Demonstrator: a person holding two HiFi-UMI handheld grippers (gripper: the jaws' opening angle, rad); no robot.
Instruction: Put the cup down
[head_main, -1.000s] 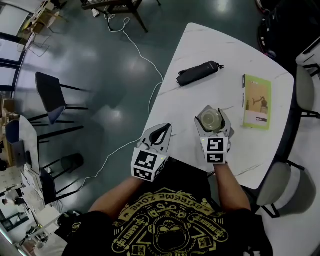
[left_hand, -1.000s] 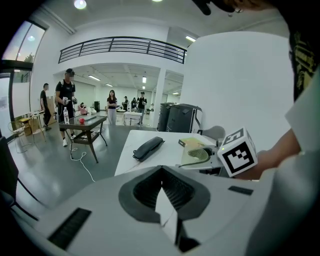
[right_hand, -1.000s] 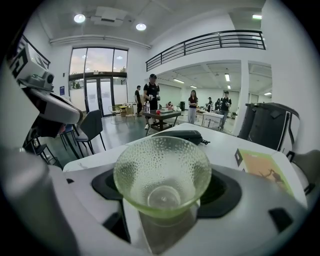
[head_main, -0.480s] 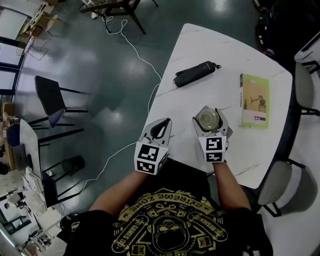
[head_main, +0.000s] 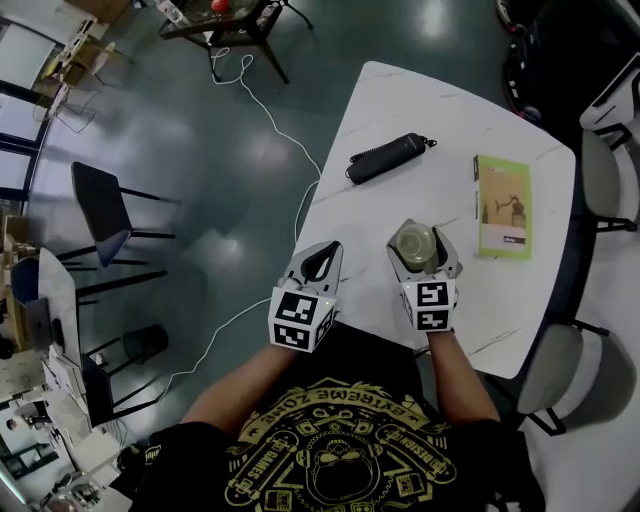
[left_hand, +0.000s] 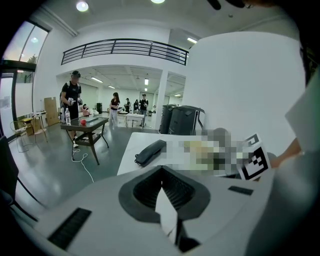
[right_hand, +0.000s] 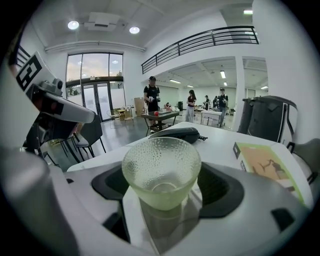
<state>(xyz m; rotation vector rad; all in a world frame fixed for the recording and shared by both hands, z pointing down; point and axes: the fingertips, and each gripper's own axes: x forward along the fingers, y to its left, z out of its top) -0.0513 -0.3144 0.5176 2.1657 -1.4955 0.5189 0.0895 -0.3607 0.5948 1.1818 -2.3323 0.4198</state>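
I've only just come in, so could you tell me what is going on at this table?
A person holds a gripper in each hand at a white table. The right gripper is shut on an upright textured glass cup near the table's front; whether the cup touches the tabletop is unclear. The left gripper is shut and empty. A black case and a green book lie farther back.
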